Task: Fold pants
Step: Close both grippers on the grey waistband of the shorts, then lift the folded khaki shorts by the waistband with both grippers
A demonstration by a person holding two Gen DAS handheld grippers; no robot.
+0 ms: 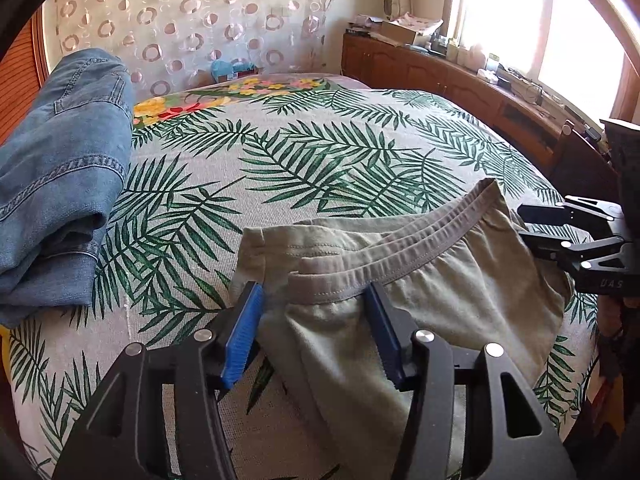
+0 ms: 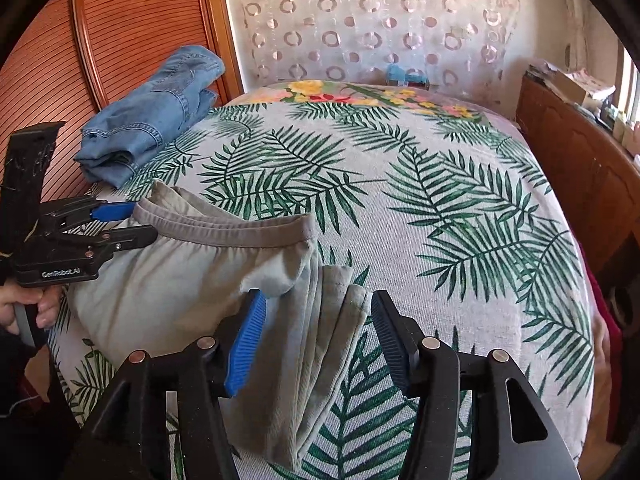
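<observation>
**Grey pants on the bed, both claws open**

The grey pants [image 1: 440,280] lie on the leaf-print bedspread [image 1: 320,152], waistband [image 1: 400,240] facing away from both claws. The left claw [image 1: 316,300] stands with its jaws apart; the waistband's near corner lies between the blue pads [image 1: 244,332], which do not press on the cloth. The right claw [image 2: 318,312] is likewise open, its jaws parted to either side of a bunched, folded edge of the pants [image 2: 320,320] without clamping it. Seen from the right claw, the left claw [image 2: 132,220] sits at the far left end of the waistband, a hand [image 2: 36,308] on its grip. Folded blue jeans [image 2: 152,120] rest well beyond and left of both claws, near the wooden panel [image 2: 132,40].
</observation>
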